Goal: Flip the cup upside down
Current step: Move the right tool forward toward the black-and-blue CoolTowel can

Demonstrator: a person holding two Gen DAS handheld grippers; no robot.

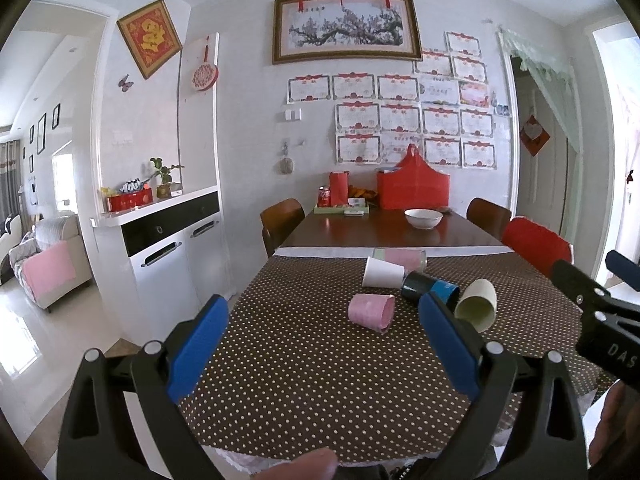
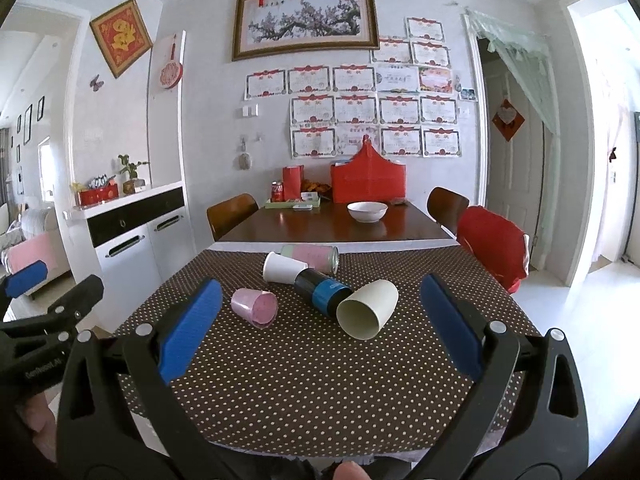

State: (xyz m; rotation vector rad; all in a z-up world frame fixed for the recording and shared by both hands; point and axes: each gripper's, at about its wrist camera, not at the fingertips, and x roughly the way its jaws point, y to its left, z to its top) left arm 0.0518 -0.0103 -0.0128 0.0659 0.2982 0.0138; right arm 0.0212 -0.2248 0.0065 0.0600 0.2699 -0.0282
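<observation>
Several cups lie on their sides on the dotted brown tablecloth [image 1: 320, 380] [image 2: 320, 380]: a pink cup [image 1: 370, 312] [image 2: 254, 307], a cream cup [image 1: 478, 306] [image 2: 368, 309], a white paper cup [image 1: 382, 273] [image 2: 282, 267], a black and blue cup [image 1: 428, 287] [image 2: 322, 289] and a pale pink and green tumbler [image 1: 400, 259] [image 2: 312, 257]. My left gripper [image 1: 324, 344] is open and empty, held above the cloth short of the pink cup. My right gripper [image 2: 322, 320] is open and empty, short of the cream cup.
Beyond the cloth the bare wood table holds a white bowl [image 1: 423, 218] [image 2: 367, 211], a red can [image 1: 323, 197], a green tray [image 1: 340, 210] and a red bag [image 1: 412, 188]. Chairs stand at both sides, one red-covered [image 2: 492, 246]. A white cabinet [image 1: 160, 248] stands left.
</observation>
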